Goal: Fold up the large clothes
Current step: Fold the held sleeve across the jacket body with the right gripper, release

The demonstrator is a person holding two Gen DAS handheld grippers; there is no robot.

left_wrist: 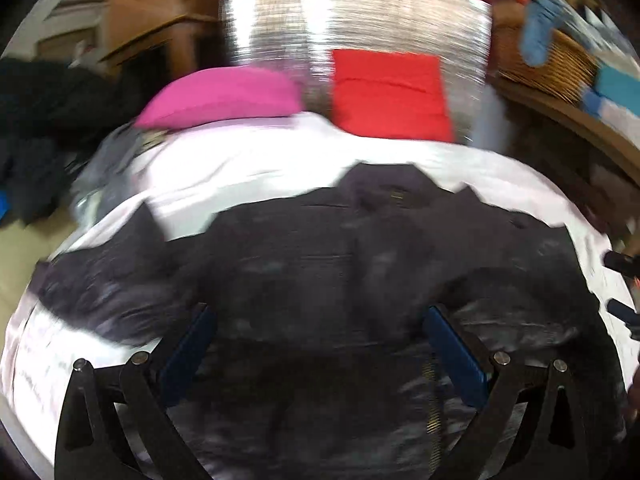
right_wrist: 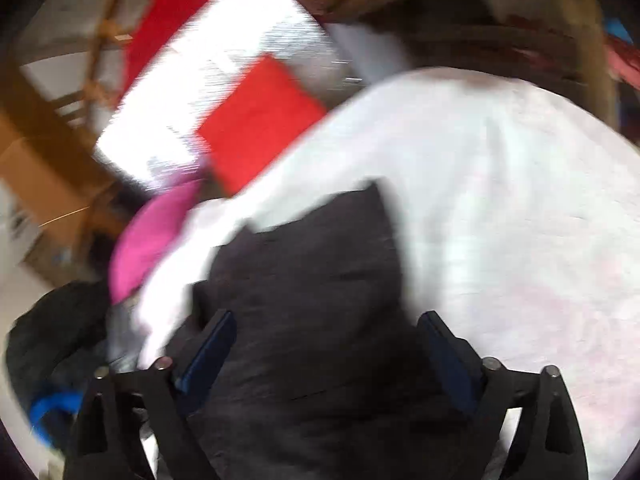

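A large dark jacket (left_wrist: 320, 264) lies spread on a white sheet (left_wrist: 248, 168), collar at the far side and a zipper running near my side. My left gripper (left_wrist: 320, 320) is open above its lower part, blue pads wide apart, holding nothing. The right wrist view shows the jacket (right_wrist: 312, 280) from one end on the white sheet (right_wrist: 500, 200). My right gripper (right_wrist: 326, 326) is open over the dark cloth with nothing between its pads. The right gripper's tips (left_wrist: 620, 288) show at the far right edge of the left wrist view. Both views are motion-blurred.
A pink pillow (left_wrist: 224, 96) and a red pillow (left_wrist: 388, 96) lie at the head of the bed before a shiny silver panel (left_wrist: 360, 16). Dark clothes (left_wrist: 48, 120) are heaped at left. A wicker basket (left_wrist: 552, 56) stands on a shelf at right.
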